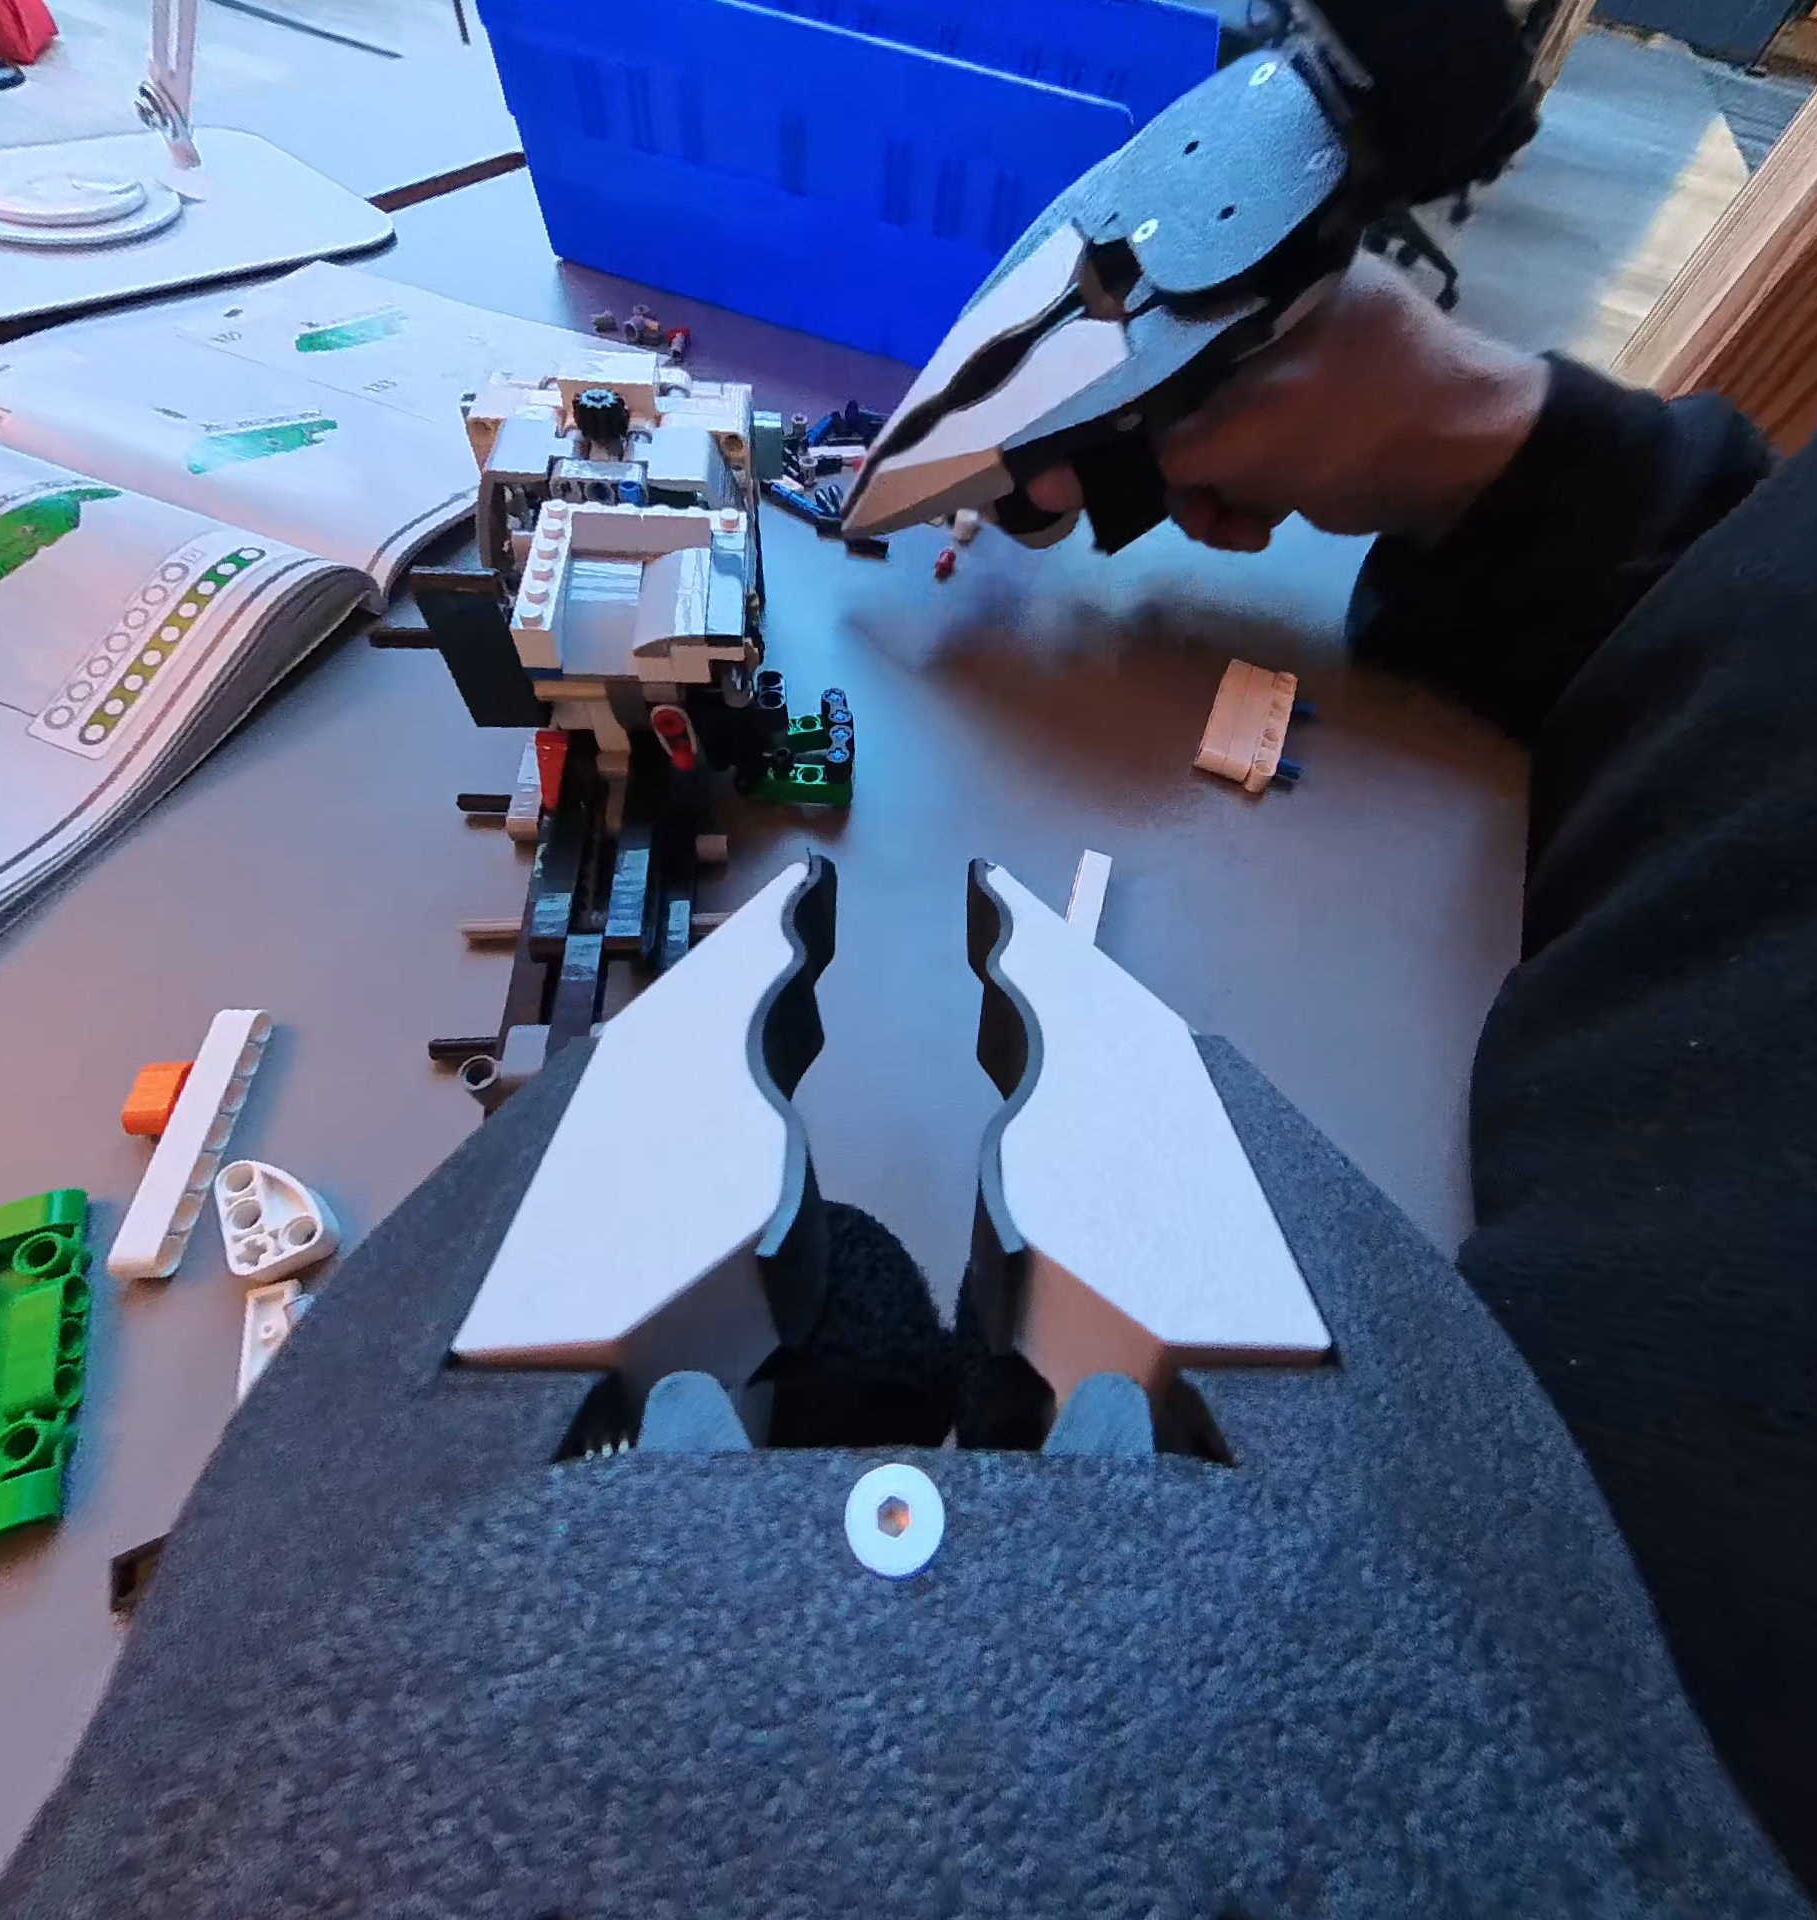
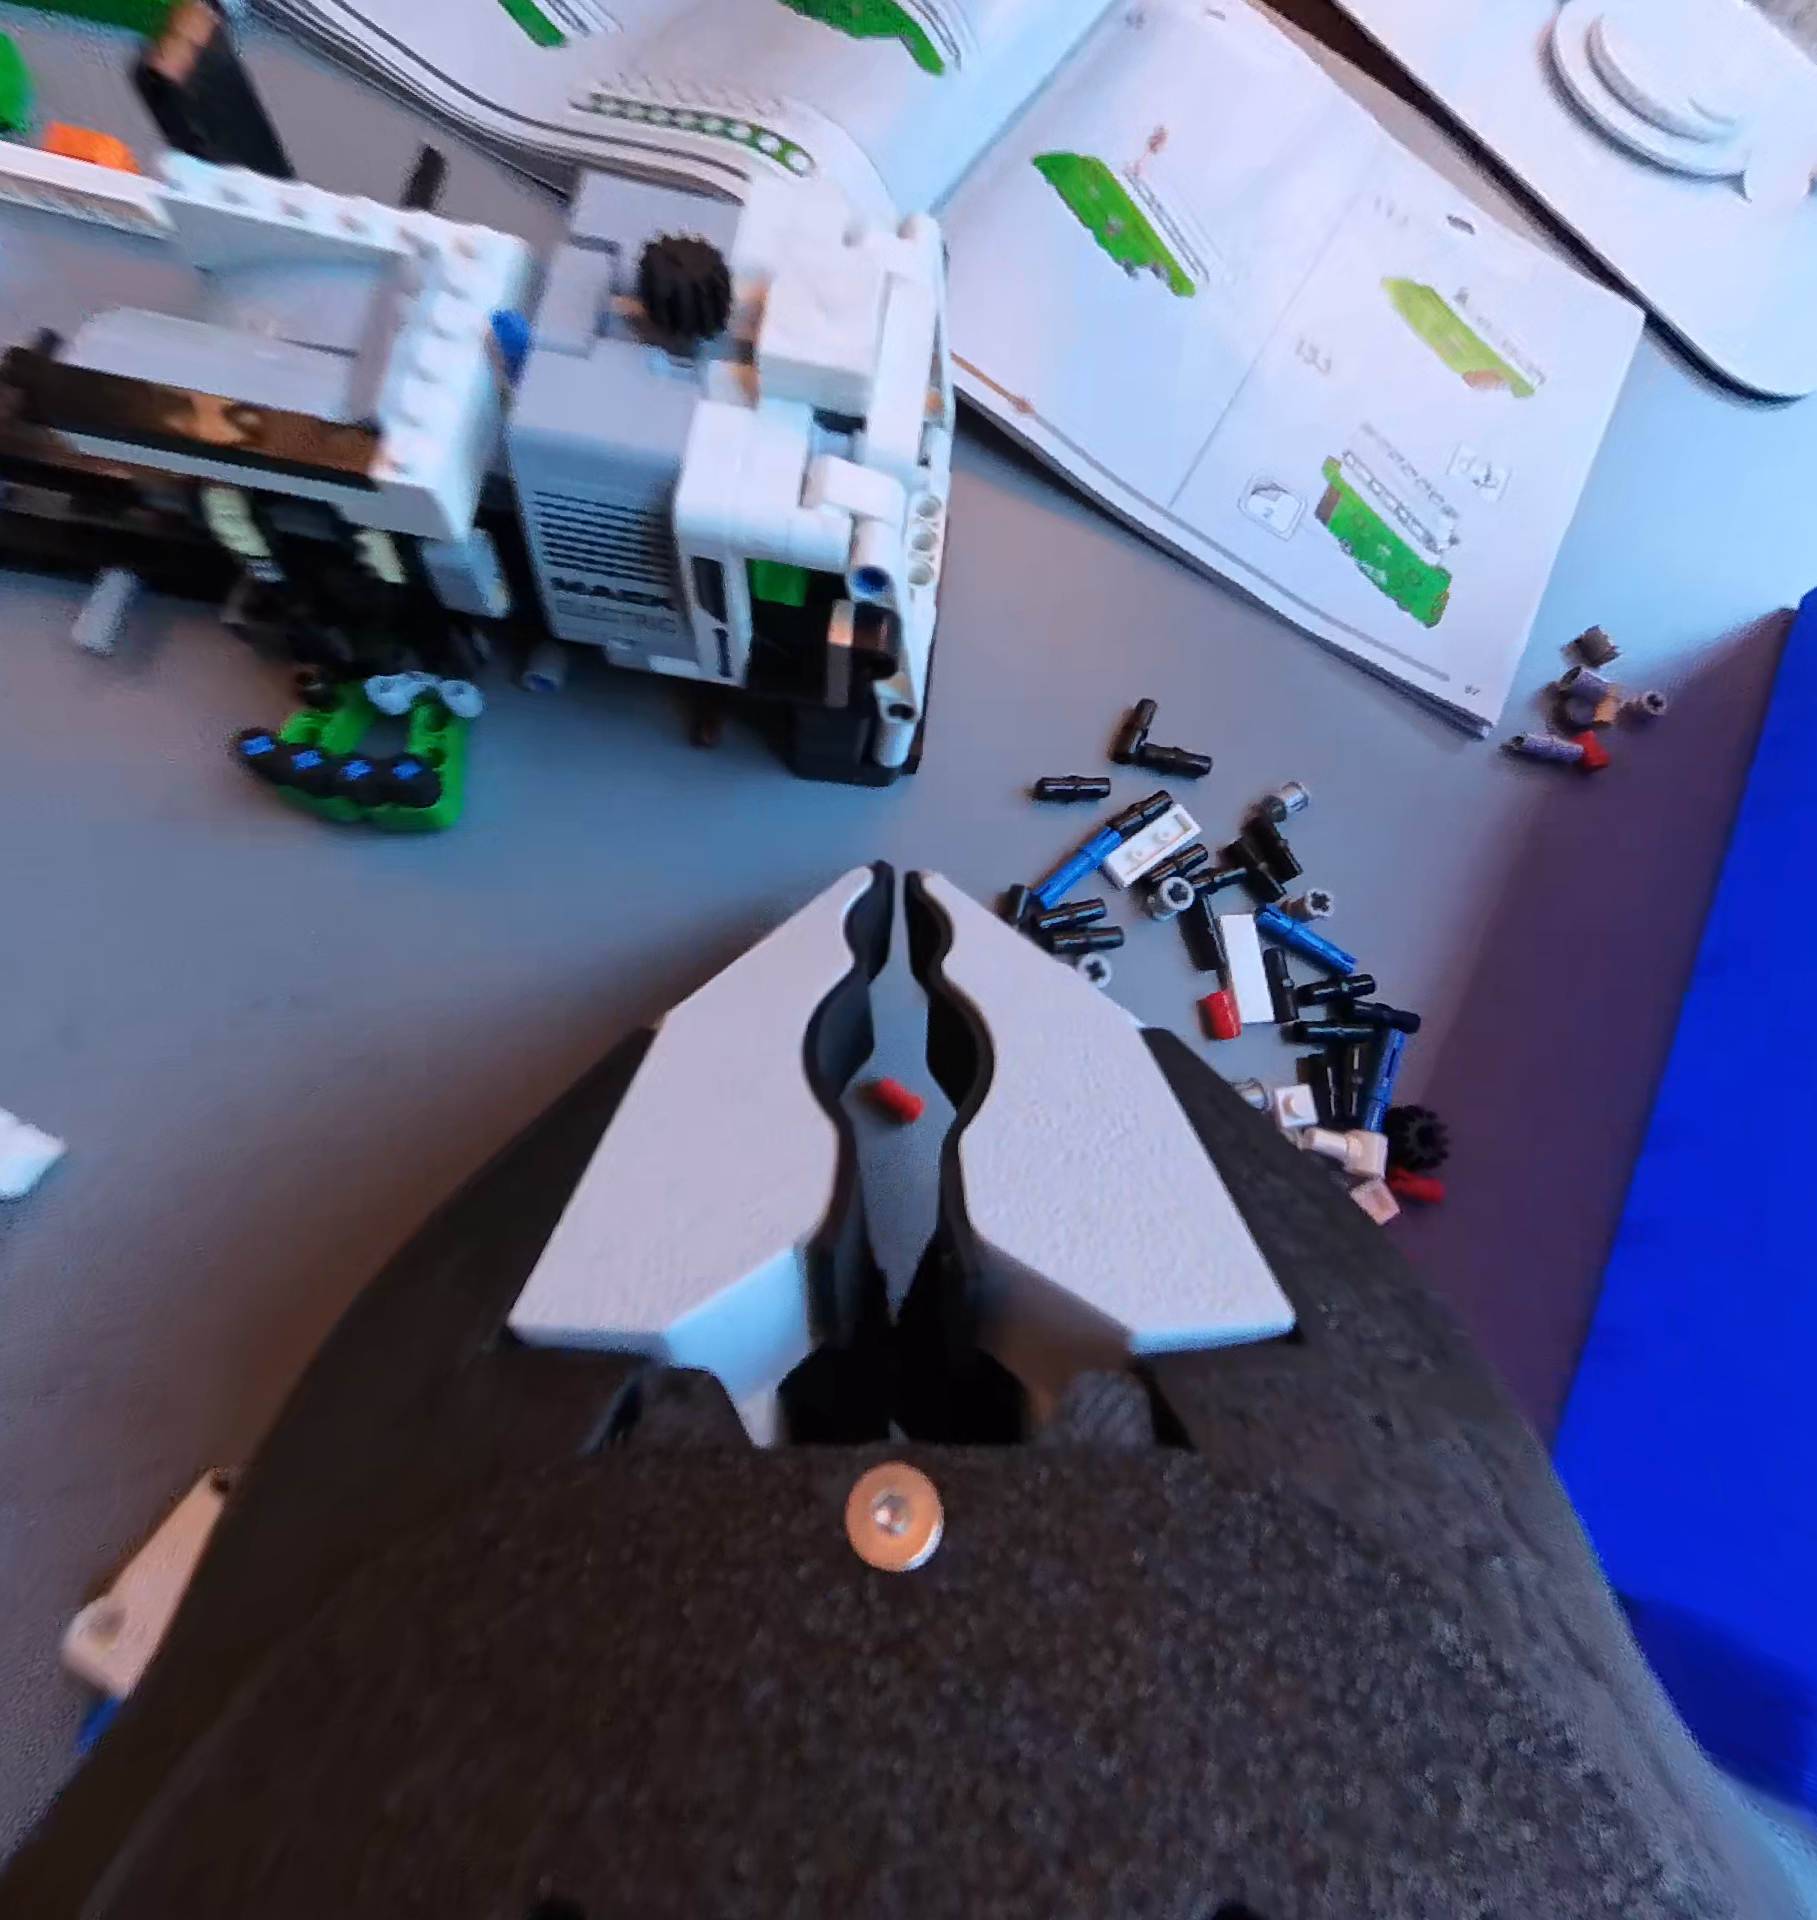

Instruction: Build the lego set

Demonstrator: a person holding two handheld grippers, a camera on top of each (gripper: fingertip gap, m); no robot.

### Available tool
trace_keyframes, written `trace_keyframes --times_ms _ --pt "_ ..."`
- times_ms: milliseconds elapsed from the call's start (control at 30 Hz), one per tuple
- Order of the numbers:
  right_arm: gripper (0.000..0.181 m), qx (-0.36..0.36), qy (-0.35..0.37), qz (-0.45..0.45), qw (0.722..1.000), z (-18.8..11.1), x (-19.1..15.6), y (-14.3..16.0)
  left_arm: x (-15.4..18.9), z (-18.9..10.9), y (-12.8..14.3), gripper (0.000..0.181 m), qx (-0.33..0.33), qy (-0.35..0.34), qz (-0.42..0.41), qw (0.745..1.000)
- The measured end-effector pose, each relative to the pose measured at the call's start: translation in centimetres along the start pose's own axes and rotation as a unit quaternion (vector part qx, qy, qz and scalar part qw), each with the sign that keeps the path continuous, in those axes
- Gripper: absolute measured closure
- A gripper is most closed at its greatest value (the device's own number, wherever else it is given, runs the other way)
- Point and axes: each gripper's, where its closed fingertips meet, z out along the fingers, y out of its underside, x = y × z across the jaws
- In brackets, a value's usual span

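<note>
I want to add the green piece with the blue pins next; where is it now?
The green piece lies on the table just in front of the truck model, left of the right gripper in the right wrist view.

Dark table (image 1: pixel 1351 935) carries: part-built truck (image 1: pixel 613 582), open manual (image 1: pixel 156 499), blue bin (image 1: pixel 810 177), loose pins (image 2: pixel 1247 956), green bracket (image 1: pixel 816 753), white beam (image 1: pixel 192 1138), green panel (image 1: pixel 16 1361), white block (image 1: pixel 1247 727).
</note>
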Motion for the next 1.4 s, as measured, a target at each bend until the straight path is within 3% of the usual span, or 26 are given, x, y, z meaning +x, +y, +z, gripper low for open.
trace_keyframes --times_ms 167,300,667,767,800,867,1033,1400 --pt "0.159 -0.053 0.017 0.003 0.998 -1.0 1.2 2.5 0.3 -0.1 -0.1 0.158 0.002 0.0 0.001 1.0" --pt "0.161 -0.042 0.014 0.036 0.998 -0.3 1.0 2.1 0.7 0.0 -0.1 0.158 0.0 0.004 0.008 1.0" --pt "0.177 -0.037 0.009 0.024 0.999 0.0 0.7 1.5 0.7 -0.6 -0.3 0.158 0.007 -0.004 0.006 1.0" --pt "0.178 0.004 -0.109 0.006 0.994 -2.4 -4.0 0.0 0.7 -0.8 -0.3 0.158 0.008 -0.006 0.009 1.0" --pt "0.177 0.01 -0.169 -0.017 0.985 -3.7 -6.5 0.0 0.7 -0.8 -0.2 0.158 0.008 -0.006 0.01 1.0" --pt "0.178 -0.006 -0.221 -0.069 0.973 -5.4 -9.7 1.2 0.7 -0.8 -0.1 0.158 0.006 -0.003 0.009 1.0" --pt "0.177 -0.075 -0.183 -0.095 0.976 -5.3 -9.7 4.5 1.4 -0.6 0.1 0.158 0.003 0.01 0.011 1.0" --pt "0.17 -0.05 -0.166 -0.082 0.981 -5.0 -8.7 3.6 2.7 -0.5 0.9 0.158 -0.012 0.018 0.027 0.999"
